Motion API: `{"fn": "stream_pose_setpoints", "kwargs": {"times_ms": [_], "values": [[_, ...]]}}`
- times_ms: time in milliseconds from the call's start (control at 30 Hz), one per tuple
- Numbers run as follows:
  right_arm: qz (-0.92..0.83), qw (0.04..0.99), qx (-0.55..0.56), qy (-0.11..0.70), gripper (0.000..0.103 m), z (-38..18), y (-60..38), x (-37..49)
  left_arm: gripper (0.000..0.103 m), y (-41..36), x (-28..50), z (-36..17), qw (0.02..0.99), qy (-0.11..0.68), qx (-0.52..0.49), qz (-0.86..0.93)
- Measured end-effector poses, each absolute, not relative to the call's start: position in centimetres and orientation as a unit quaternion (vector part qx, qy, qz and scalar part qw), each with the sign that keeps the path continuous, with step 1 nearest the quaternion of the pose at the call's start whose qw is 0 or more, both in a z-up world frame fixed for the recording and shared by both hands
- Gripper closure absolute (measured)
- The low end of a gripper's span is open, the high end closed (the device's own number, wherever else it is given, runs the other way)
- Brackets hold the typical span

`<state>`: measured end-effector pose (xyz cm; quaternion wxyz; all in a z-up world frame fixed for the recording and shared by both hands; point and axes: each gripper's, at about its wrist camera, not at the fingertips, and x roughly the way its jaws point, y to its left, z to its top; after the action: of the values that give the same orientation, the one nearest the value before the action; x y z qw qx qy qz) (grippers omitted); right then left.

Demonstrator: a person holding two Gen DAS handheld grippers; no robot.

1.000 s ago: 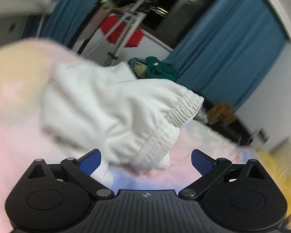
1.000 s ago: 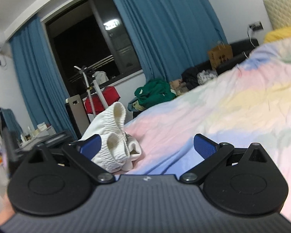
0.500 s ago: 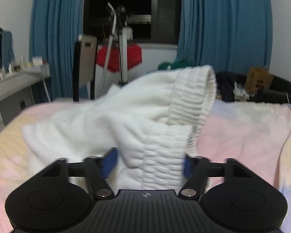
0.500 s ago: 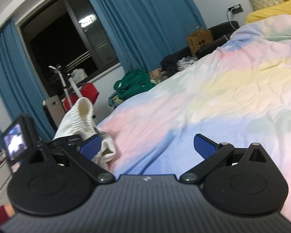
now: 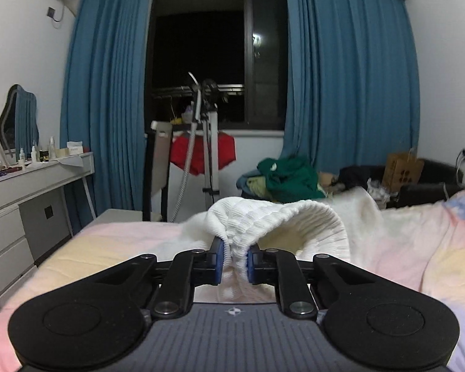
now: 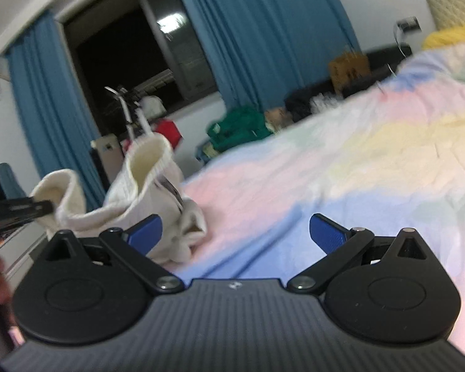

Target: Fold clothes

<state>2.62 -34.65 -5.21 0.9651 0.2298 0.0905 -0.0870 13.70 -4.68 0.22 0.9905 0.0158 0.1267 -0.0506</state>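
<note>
Now the left gripper [image 5: 235, 259] has just closed, pinching the white garment's [image 5: 282, 217] waistband; right gripper [image 6: 235, 232] spread, empty. Next: right takes the other corner.

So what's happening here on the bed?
A person with a handheld gripper in each hand is starting to fold clothes on a bed with a pastel bedspread. The left gripper has just been closing and now pinches the ribbed elastic waistband of a white garment, lifting that edge off the bed. The right gripper is open and holds nothing, low over the bedspread just right of the garment. Nothing is folded yet.
</note>
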Motion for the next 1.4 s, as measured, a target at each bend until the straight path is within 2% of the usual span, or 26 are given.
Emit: {"fn": "stream_pose_setpoints", "kwargs": {"times_ms": [100, 200, 400, 533, 700, 767, 833, 900, 933, 967, 1100, 1167, 1233, 1400], "values": [[-0.054, 0.966, 0.247, 0.05, 0.0, -4.2, -34.4, 1.1, 0.089, -0.5, 11.2, 1.0, 0.989, 0.139, 0.008, -0.044], [-0.021, 0.97, 0.235, 0.05, 0.0, -3.7, -33.2, 0.4, 0.09, 3.9, 10.9, 0.5, 0.986, 0.167, -0.013, -0.02], [0.029, 0.978, 0.137, 0.152, 0.0, -4.5, -28.3, 2.7, 0.089, 10.2, 13.5, -3.5, 0.967, 0.254, -0.027, 0.018], [0.073, 0.973, 0.074, 0.206, 0.0, -5.8, -25.0, 4.2, 0.085, 12.1, 14.3, -4.1, 0.962, 0.268, -0.048, 0.015], [0.092, 0.97, 0.003, 0.224, 0.001, -7.5, -22.3, 5.2, 0.079, 13.6, 14.2, -4.1, 0.957, 0.279, -0.074, 0.011], [0.098, 0.969, -0.012, 0.227, 0.006, -7.9, -21.7, 5.8, 0.073, 14.2, 14.5, -4.2, 0.954, 0.288, -0.079, 0.017], [0.108, 0.967, -0.041, 0.225, 0.006, -8.7, -20.8, 6.6, 0.072, 14.8, 14.5, -4.5, 0.95, 0.3, -0.09, 0.023], [0.109, 0.964, -0.067, 0.233, 0.013, -9.5, -20.0, 8.0, 0.07, 15.1, 14.8, -4.9, 0.945, 0.31, -0.099, 0.029], [0.107, 0.963, -0.072, 0.237, 0.026, -9.9, -19.8, 8.6, 0.069, 15.4, 14.9, -5.0, 0.943, 0.314, -0.101, 0.031], [0.105, 0.962, -0.073, 0.24, 0.034, -10.2, -19.7, 9.2, 0.067, 15.5, 15.0, -5.1, 0.943, 0.317, -0.1, 0.033], [0.103, 0.966, -0.059, 0.231, 0.034, -10.5, -19.5, 10.6, 0.065, 15.6, 15.1, -5.4, 0.941, 0.324, -0.092, 0.042], [0.105, 0.968, -0.045, 0.225, 0.045, -10.4, -19.4, 11.1, 0.065, 15.6, 15.3, -5.5, 0.94, 0.326, -0.093, 0.044], [0.107, 0.972, -0.02, 0.208, 0.049, -9.8, -19.5, 11.0, 0.065, 15.2, 15.4, -5.7, 0.939, 0.329, -0.092, 0.048], [0.085, 0.98, 0.068, 0.164, 0.05, -8.2, -21.5, 10.8, 0.065, 14.3, 16.4, -5.9, 0.936, 0.337, -0.09, 0.054]]}}
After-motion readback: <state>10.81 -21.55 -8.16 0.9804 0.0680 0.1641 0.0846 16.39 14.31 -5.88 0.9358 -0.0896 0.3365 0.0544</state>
